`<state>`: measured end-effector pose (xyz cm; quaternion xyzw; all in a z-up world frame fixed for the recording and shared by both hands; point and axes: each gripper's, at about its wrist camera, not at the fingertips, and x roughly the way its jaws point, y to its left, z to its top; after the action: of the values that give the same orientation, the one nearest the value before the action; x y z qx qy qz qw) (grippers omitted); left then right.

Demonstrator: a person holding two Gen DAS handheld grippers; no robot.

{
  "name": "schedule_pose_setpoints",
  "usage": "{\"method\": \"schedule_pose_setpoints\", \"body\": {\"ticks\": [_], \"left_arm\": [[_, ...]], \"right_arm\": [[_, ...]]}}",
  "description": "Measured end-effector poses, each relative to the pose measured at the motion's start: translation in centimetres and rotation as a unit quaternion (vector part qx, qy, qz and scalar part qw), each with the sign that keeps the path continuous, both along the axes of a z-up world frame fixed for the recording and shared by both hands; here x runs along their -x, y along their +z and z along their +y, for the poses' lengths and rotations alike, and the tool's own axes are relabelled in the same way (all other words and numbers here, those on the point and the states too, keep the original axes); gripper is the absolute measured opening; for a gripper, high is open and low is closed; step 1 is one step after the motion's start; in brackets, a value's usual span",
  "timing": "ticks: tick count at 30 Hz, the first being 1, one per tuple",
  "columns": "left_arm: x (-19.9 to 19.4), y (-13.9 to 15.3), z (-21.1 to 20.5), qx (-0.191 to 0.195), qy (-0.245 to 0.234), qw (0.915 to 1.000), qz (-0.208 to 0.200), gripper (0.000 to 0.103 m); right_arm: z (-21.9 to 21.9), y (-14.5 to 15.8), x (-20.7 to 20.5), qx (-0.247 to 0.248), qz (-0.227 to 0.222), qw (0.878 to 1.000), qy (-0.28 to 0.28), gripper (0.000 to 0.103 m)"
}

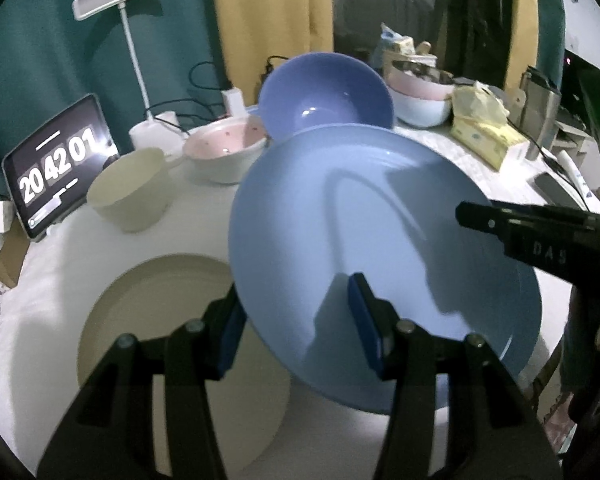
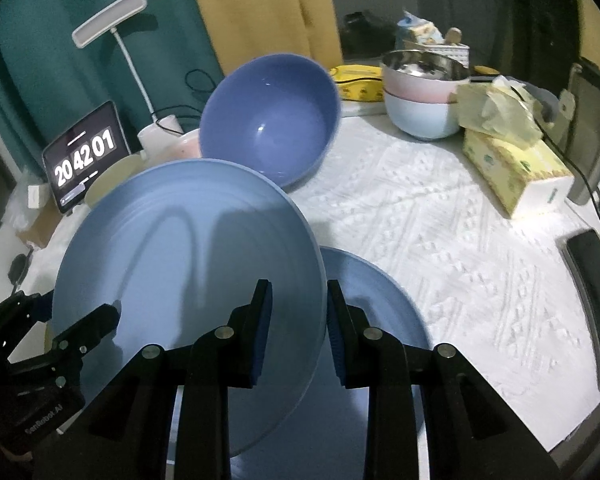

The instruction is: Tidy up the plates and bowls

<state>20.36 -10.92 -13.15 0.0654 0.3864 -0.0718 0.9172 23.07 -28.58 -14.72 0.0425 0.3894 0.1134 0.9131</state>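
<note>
I am holding the tilted blue plate [image 2: 188,264] mid-frame by opposite rims, left gripper [image 1: 300,328] and right gripper [image 2: 296,328] each closed on it, above a second plate [image 2: 384,312] at lower centre, bowl [image 2: 272,120] behind.

Dim, soft-focus fisheye views, edges vignetted and bent; tablet clock [image 1: 62,162] glares.

Tablet [image 2: 85,157] propped upright at left table edge, clock face reads 20 42 01. White desk lamp [image 2: 110,18] just behind it, against teal curtain [image 1: 40,60]. Yellow tissue box [image 2: 516,170] at right on white textured cloth [image 2: 440,240]. Dark phone [image 1: 556,190] near the right table edge.
</note>
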Motion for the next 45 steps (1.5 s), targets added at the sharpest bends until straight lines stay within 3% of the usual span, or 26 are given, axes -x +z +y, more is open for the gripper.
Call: {"method": "schedule_pose_setpoints", "body": {"ticks": [23, 31, 45], "left_arm": [[0.5, -2.1, -4.5, -0.008, -0.033, 0.9985, 0.042, 0.051], [0.0, -3.3, -4.9, -0.010, -0.037, 0.9968, 0.070, 0.052], [0.3, -3.4, -3.9, -0.003, -0.031, 0.9962, 0.081, 0.056]], "right_arm": [[-5.0, -1.6, 1.7, -0.001, 0.009, 1.000, -0.029, 0.029], [-5.5, -2.0, 1.8, 0.000, 0.012, 0.999, -0.036, 0.029], [-5.4, -1.4, 2.1, 0.008, 0.002, 0.999, -0.041, 0.029]]}}
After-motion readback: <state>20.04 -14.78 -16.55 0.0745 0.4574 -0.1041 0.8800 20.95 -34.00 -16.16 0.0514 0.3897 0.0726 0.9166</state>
